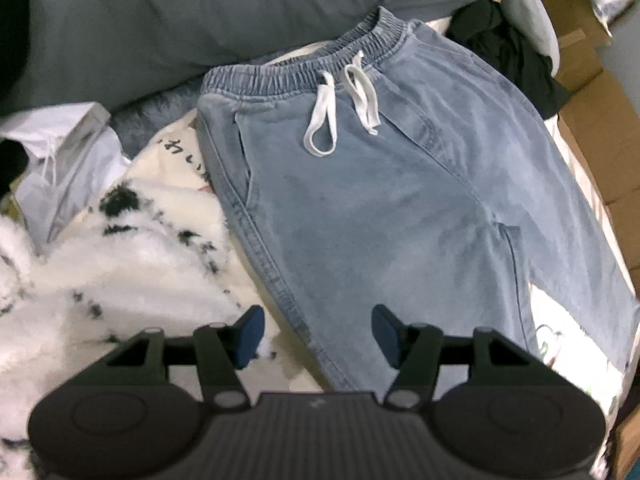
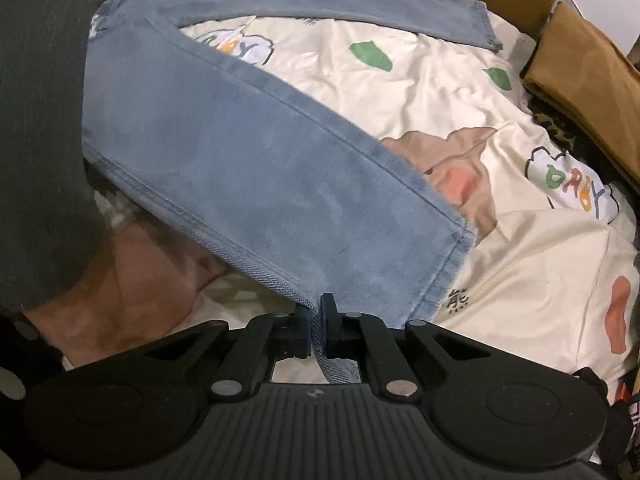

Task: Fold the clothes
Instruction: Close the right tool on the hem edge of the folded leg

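**Denim leg pinched at the hem, waist lying far up the bed**

Denim, pale blue, is what counts: the light-blue drawstring jeans lie flat on the cream cartoon-print quilt, long axis running from waistband at twelve o'clock down to the hems at six. Over the outer seam, the left gripper hovers with jaws apart, empty. Further right, the right gripper pinches one leg's hem corner. That hem must likely travel toward twelve o'clock, up to the waistband.
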A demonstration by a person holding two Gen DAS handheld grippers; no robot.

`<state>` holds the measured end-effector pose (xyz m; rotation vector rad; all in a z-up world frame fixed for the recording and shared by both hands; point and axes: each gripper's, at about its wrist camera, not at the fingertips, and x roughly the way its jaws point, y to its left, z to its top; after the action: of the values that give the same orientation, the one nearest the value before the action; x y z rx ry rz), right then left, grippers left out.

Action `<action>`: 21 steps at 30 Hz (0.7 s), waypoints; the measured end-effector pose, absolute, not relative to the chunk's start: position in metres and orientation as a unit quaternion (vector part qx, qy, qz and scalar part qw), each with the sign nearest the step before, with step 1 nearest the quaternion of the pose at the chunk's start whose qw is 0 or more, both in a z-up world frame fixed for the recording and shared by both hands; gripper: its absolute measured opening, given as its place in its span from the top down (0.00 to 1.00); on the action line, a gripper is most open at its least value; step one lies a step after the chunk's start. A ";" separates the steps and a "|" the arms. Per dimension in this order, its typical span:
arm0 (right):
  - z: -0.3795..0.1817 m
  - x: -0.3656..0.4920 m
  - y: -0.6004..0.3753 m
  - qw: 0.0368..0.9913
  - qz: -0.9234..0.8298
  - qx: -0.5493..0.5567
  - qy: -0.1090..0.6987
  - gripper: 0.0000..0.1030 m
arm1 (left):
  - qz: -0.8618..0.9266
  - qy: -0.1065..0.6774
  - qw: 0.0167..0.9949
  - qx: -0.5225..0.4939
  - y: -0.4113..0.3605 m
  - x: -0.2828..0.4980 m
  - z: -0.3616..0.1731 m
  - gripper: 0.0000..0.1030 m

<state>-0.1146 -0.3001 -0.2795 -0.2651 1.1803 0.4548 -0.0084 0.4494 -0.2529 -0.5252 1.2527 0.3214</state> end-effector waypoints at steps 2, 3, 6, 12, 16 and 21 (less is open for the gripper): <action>-0.274 -0.109 -0.300 0.798 0.211 -0.121 0.552 0.99 | 0.153 0.570 0.762 -0.265 0.456 -0.009 -0.260 0.47; -0.270 -0.106 -0.300 0.797 0.211 -0.122 0.552 0.99 | 0.155 0.567 0.760 -0.276 0.460 -0.010 -0.263 0.47; -0.262 -0.099 -0.298 0.795 0.212 -0.126 0.554 0.99 | 0.165 0.558 0.755 -0.302 0.470 -0.010 -0.274 0.48; -0.259 -0.085 -0.297 0.785 0.212 -0.130 0.567 0.99 | 0.190 0.537 0.744 -0.350 0.493 -0.006 -0.301 0.49; -0.253 -0.078 -0.293 0.781 0.213 -0.143 0.569 0.99 | 0.206 0.523 0.741 -0.366 0.501 -0.003 -0.315 0.54; -0.248 -0.071 -0.292 0.778 0.215 -0.153 0.571 0.99 | 0.222 0.517 0.734 -0.380 0.508 0.005 -0.334 0.59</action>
<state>-0.0715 -0.2916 -0.2477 -0.3305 1.2347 0.4639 0.0054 0.5075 -0.3338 -0.8361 1.1367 0.4874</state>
